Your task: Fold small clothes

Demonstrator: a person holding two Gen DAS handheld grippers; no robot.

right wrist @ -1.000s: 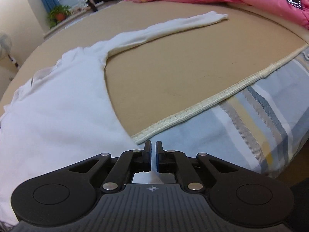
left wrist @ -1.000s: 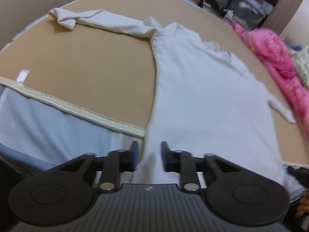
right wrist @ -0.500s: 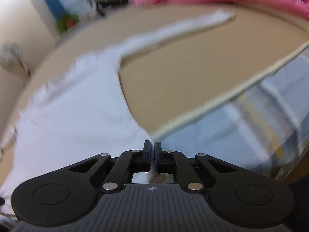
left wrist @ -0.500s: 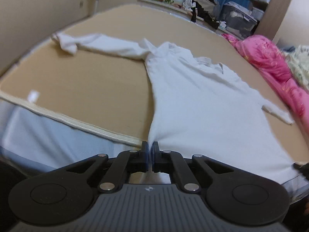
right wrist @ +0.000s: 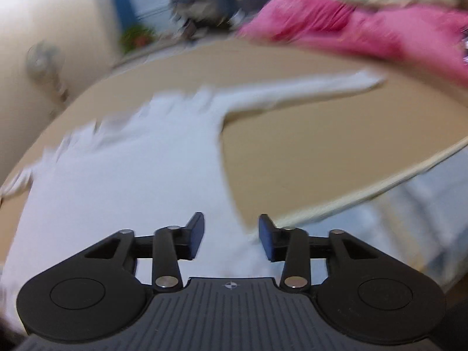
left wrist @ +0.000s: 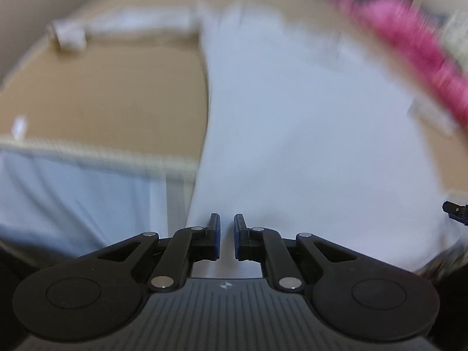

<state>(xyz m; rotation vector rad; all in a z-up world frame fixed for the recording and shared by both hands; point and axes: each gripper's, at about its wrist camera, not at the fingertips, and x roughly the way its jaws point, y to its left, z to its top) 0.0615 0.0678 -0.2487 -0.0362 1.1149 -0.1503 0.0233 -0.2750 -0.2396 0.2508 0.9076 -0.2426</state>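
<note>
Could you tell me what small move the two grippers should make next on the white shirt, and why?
Probably ease both grippers down and close them on the hem again. The white shirt lies flat on the tan board, sleeves spread, nothing folded. The left gripper and right gripper have just been opening; each has a visible gap over the shirt's near corners, apparently gripping nothing.
</note>
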